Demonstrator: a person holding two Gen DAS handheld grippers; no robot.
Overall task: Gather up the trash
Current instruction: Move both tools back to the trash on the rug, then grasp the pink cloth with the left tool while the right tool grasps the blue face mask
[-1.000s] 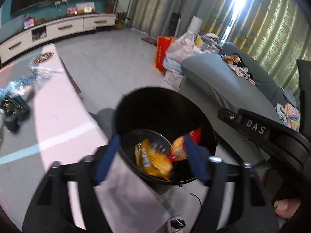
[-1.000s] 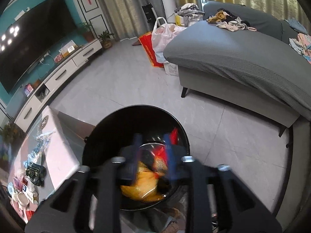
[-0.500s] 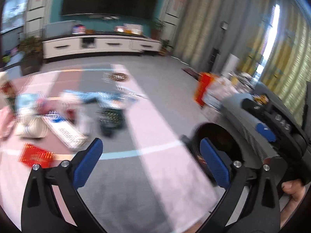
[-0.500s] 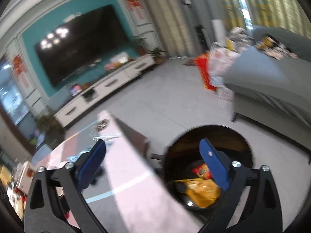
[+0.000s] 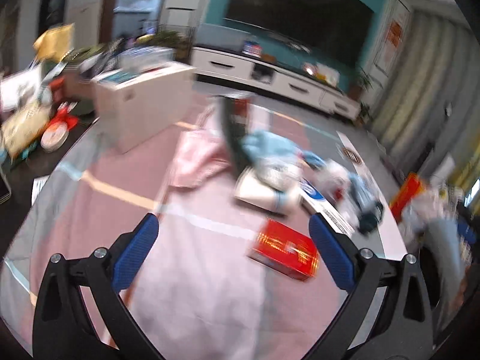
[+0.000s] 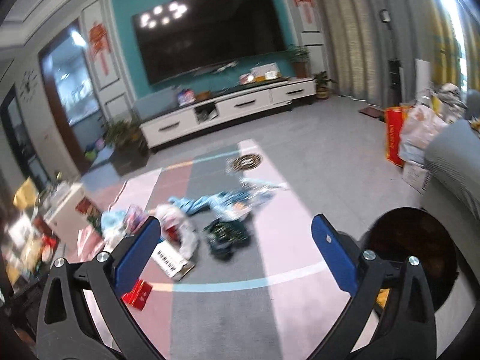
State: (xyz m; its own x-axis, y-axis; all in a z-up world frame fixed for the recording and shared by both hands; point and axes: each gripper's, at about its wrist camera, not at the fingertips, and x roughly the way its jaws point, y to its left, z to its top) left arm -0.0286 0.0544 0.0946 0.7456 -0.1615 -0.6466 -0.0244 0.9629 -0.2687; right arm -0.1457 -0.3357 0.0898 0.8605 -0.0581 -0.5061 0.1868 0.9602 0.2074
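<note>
red box (image 5: 284, 249): lies flat on the pink-and-grey table cover (image 5: 192, 285), just ahead of your left tongs (image 5: 234, 253) and slightly toward the right finger. In that view, nearest piece of trash to either tool.
long axis: runs across the left tongs' gap, tilted down to the right. Judgement: the fingers would meet its short ends, so you probably need to roll the wrist or come in over the narrower side.
same box, right view (image 6: 138, 294): sits low and left, beside the left finger of your right tongs (image 6: 235, 253), outside the gap.
nearer hand: left. Judgement from both views; blur makes the margin uncertain.
rest of pile: white carton with barcode (image 6: 172, 259), crumpled white wrapper (image 6: 183, 234), dark green packet (image 6: 228, 237), light blue wrappers (image 6: 210, 202). All lie further out than the box, ahead of the right tongs and between its fingers in view.
bin (image 6: 411, 255): black, open top, on the floor off the table's edge, behind the right tongs' right finger. Some orange waste shows low inside it.
left tongs: spread wide, nothing between the blue pads (image 5: 135, 255).
right tongs: spread wide, empty.
next move, judgement: left goes down on the red box; right takes the carton or wrapper.
risk: both views smeared, so check the box's edges before closing.
</note>
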